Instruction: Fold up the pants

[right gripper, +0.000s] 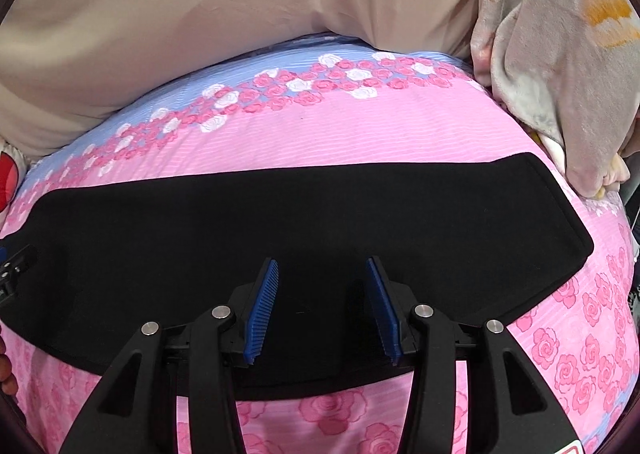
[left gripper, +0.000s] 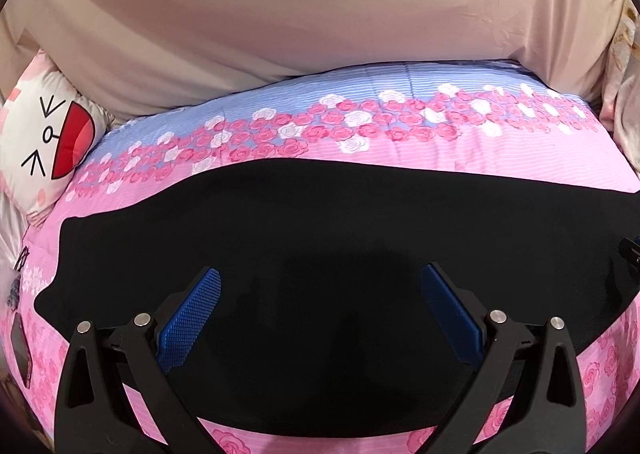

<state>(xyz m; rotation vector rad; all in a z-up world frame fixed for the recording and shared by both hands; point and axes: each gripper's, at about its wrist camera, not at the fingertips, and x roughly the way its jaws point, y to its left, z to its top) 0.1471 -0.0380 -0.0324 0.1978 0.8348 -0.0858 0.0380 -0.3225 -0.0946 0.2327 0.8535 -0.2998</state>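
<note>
Both of my grippers hung over the black pants [left gripper: 320,246], which lay flat across the pink rose-print quilt [left gripper: 400,150]. My left gripper [left gripper: 320,294] stood wide and empty; my right gripper [right gripper: 322,286] was parted narrower, gripping nothing. A cartoon pillow [left gripper: 44,138] sat at ten o'clock.

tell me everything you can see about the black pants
The black pants look like soft, matte, thick fabric, laid flat as one long band across the pink rose-print bedspread, apparently already folded lengthwise. One end, seen in the right wrist view, is rounded with a stitched hem. No wrinkles show. Both grippers' jaws hang open above the near edge, gripping nothing.
</note>
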